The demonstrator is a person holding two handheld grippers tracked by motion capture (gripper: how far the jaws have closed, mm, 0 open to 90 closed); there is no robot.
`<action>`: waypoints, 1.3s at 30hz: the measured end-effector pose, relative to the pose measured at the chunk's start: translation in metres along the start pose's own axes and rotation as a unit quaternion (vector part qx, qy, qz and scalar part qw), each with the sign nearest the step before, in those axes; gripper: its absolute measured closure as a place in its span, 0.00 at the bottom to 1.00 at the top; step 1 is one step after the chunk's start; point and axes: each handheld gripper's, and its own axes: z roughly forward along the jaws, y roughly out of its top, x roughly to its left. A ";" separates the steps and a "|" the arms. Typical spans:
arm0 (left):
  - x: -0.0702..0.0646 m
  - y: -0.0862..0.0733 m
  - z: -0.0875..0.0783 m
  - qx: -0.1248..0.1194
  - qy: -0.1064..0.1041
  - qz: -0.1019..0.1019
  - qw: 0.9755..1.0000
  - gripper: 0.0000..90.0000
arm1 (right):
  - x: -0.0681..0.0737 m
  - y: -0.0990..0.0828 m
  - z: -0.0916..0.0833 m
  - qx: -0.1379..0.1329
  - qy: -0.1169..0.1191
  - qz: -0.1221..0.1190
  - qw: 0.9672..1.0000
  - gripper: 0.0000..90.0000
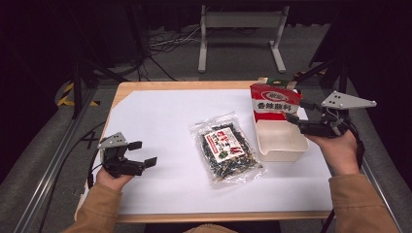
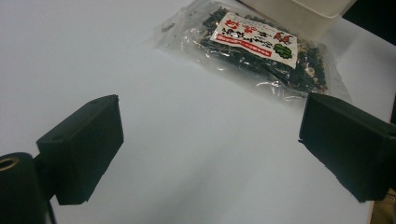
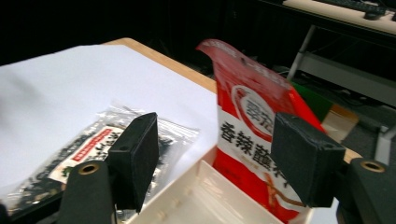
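Your left hand rests low at the near left of the surface (image 1: 160, 104), holding the left tool (image 1: 144, 154) level and aimed toward the middle; its jaws are spread wide with nothing between them. Your right hand (image 1: 340, 150) sits at the far right edge, with the right tool (image 1: 295, 110) pointing left at the tray; its jaws also stand apart, and the red pouch (image 1: 273, 101) shows just beyond them in the right gripper view, not pinched.

You have one red pouch, standing upright at the far end of one white tray (image 1: 282, 141), and one clear bag (image 1: 227, 147) of dark dried pieces with a red-and-white label, lying flat near the middle of the surface, just left of the tray. Two tools, one per hand.

The pouch's lower part is hidden inside the tray. In the left gripper view the tray is cut off at the top edge. The small print on both packs is too fine to read.
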 end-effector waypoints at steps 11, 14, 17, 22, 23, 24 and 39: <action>0.000 0.005 0.003 0.005 -0.009 0.016 1.000 0.08 | 0.025 -0.011 -0.006 -0.018 0.039 0.009 0.999 0.41; 0.000 0.006 0.003 0.004 -0.012 0.012 1.000 0.10 | 0.036 -0.019 -0.006 -0.021 0.043 0.008 0.999 0.44; 0.000 0.009 0.003 0.005 -0.013 0.007 1.000 0.10 | 0.038 -0.022 -0.004 -0.019 0.050 0.012 0.998 0.44; 0.002 0.018 0.004 0.008 -0.015 0.003 1.000 0.11 | 0.046 -0.030 0.002 -0.015 0.060 0.012 0.998 0.43; 0.002 0.021 0.005 0.008 -0.014 0.000 1.000 0.11 | 0.047 -0.030 0.004 -0.008 0.063 0.011 0.998 0.43; 0.002 0.023 0.006 0.009 -0.015 0.002 1.000 0.11 | 0.047 -0.030 0.005 -0.005 0.064 0.009 0.998 0.43; 0.013 0.055 0.040 0.017 -0.031 -0.017 0.999 0.14 | 0.057 -0.027 0.004 -0.008 0.078 -0.003 0.997 0.41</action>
